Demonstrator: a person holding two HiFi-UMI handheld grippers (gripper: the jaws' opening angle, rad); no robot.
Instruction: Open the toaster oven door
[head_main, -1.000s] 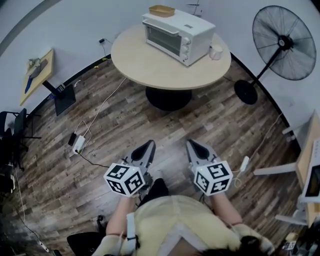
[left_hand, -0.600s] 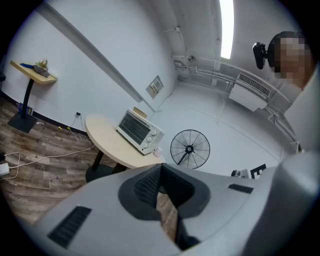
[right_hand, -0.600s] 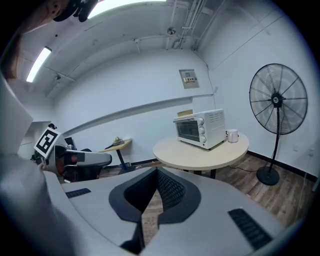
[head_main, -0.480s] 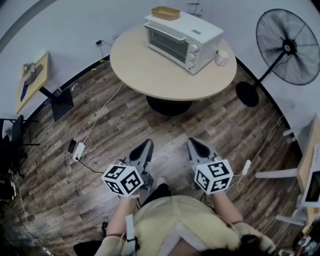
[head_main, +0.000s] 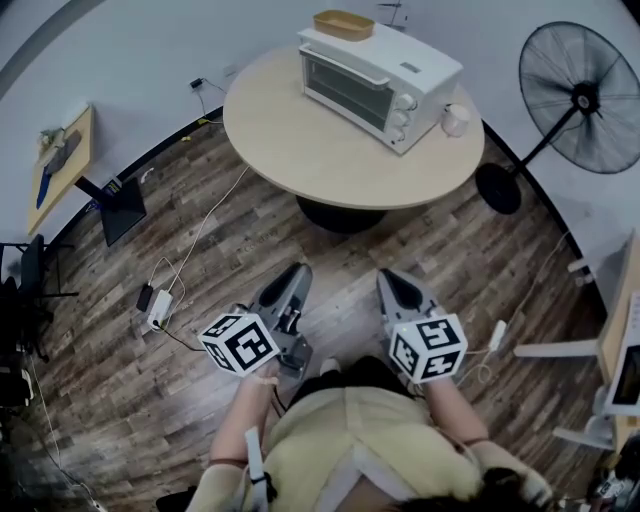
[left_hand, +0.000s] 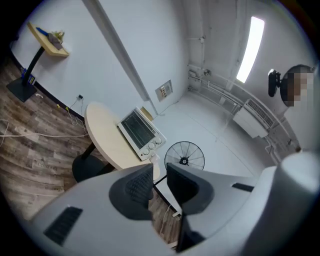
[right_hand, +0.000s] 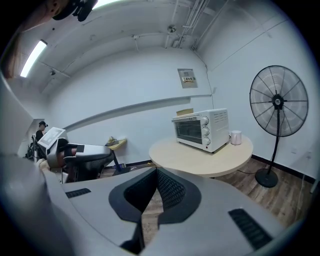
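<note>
The white toaster oven (head_main: 375, 68) stands at the far side of the round wooden table (head_main: 300, 130) with its glass door shut. It also shows in the left gripper view, toaster oven (left_hand: 140, 132), and in the right gripper view, toaster oven (right_hand: 200, 129). Both grippers hang over the floor, well short of the table. My left gripper (head_main: 297, 270) has just been opening its jaws; a gap shows at left gripper (left_hand: 160, 167) with nothing in it. My right gripper (head_main: 385, 277) is empty, its tips touching at right gripper (right_hand: 156, 171).
A tan basket (head_main: 343, 23) lies on top of the oven and a white cup (head_main: 455, 120) stands to its right. A black standing fan (head_main: 585, 95) is right of the table. A power strip (head_main: 158, 308) and cables lie on the wooden floor at left.
The person and both grippers have come closer to the table. The left gripper has rolled, so its marker cube shows a different face.
</note>
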